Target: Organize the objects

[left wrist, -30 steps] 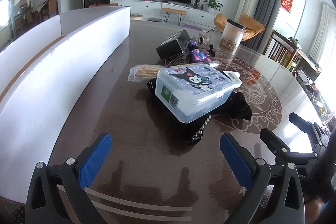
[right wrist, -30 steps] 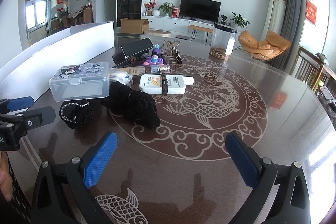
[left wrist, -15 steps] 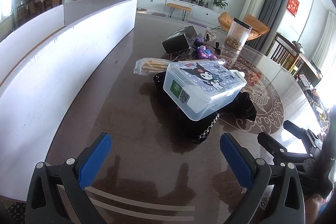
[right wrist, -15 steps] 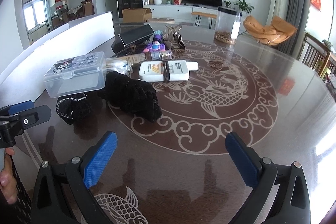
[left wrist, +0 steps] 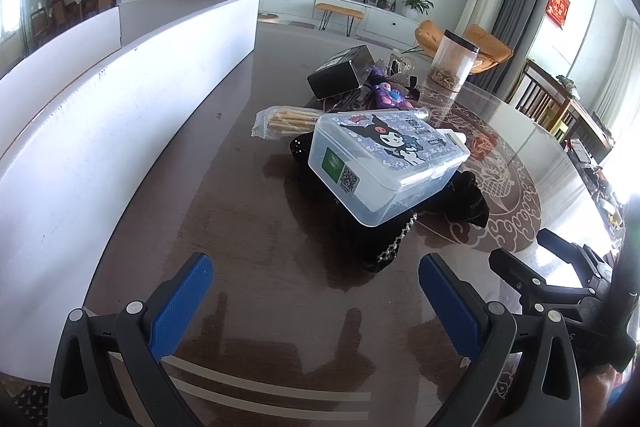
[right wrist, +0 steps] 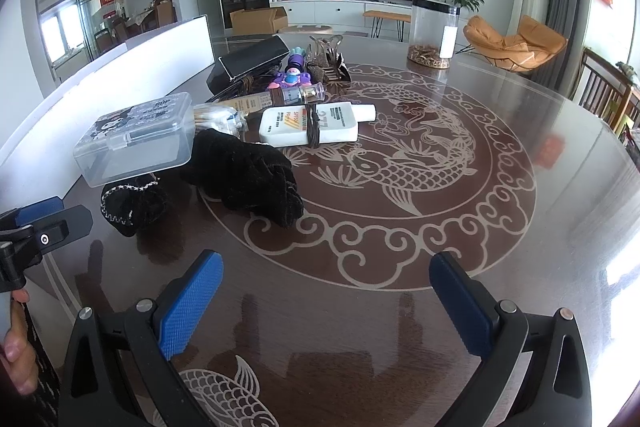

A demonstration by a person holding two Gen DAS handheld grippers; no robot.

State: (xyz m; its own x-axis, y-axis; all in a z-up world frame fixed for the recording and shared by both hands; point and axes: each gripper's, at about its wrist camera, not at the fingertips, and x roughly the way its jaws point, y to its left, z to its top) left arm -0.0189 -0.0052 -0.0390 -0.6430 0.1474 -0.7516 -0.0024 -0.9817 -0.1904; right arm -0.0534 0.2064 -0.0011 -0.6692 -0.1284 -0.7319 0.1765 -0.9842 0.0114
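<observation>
A clear plastic box (left wrist: 384, 163) (right wrist: 138, 139) with a cartoon lid rests tilted on black cloth items (left wrist: 384, 247) (right wrist: 248, 171). Behind it lie a bag of sticks (left wrist: 286, 121), a white bottle (right wrist: 310, 125), a thin tube (right wrist: 296, 94), a purple toy (left wrist: 386, 95) (right wrist: 292, 77) and a black box (left wrist: 340, 73) (right wrist: 250, 61). My left gripper (left wrist: 316, 307) is open, short of the clear box, with nothing between its fingers. My right gripper (right wrist: 326, 307) is open over bare table, nearer than the black cloth.
A long white board (left wrist: 120, 107) (right wrist: 132, 75) stands on edge along the table's left side. A clear jar (left wrist: 454, 61) (right wrist: 434, 27) stands at the far side. The dark round table (right wrist: 520, 187) has a fish pattern. The right gripper's black frame (left wrist: 560, 283) shows at right.
Both grippers have moved slightly forward toward the pile, so the clear box and cloth appear a little closer. Both stay open; no object has moved.
</observation>
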